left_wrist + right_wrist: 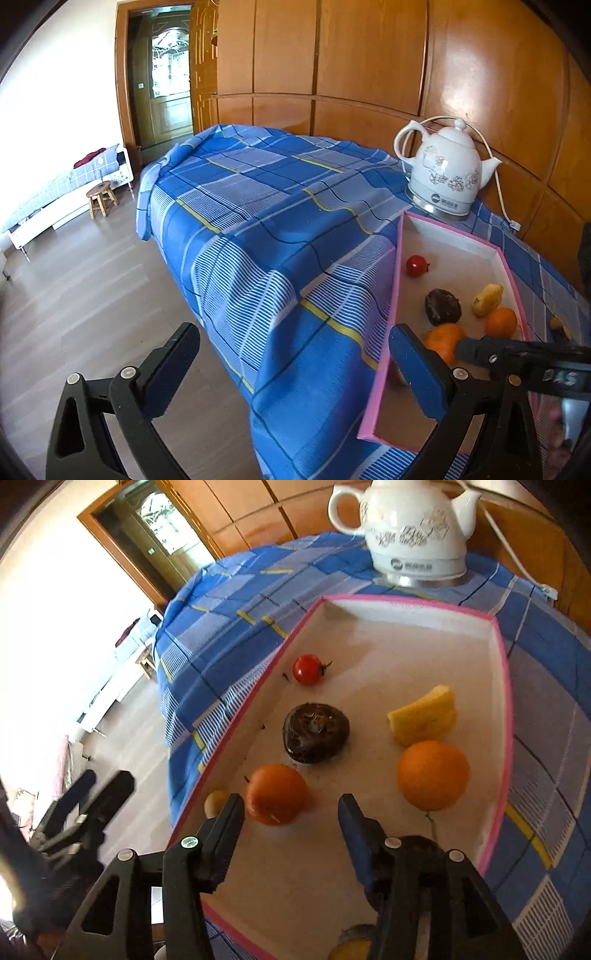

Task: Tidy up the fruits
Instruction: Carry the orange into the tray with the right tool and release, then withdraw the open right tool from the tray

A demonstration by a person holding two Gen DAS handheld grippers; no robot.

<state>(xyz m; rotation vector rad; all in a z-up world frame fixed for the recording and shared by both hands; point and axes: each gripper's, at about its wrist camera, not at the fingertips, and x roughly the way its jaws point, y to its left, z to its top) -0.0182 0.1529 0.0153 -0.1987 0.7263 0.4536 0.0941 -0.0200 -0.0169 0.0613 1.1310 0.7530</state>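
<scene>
A white tray with a pink rim (506, 701) lies on the blue checked cloth. In it lie a red tomato (308, 669), a dark round fruit (316, 732), a yellow fruit piece (424, 716) and two oranges. My right gripper (291, 814) hangs open over the tray's near part; the nearer orange (276, 794) rests on the tray floor at its fingertips, beside the left finger and not squeezed. The other orange (433, 773) sits to the right. My left gripper (295, 369) is open and empty, left of the tray (395, 295) over the cloth's edge.
A white flowered kettle (443, 173) with a cord stands behind the tray. A small pale round fruit (217, 801) sits at the tray's left rim. A dark fruit with a stem (424, 843) lies under my right finger. Wooden wall panels behind; floor drops off left.
</scene>
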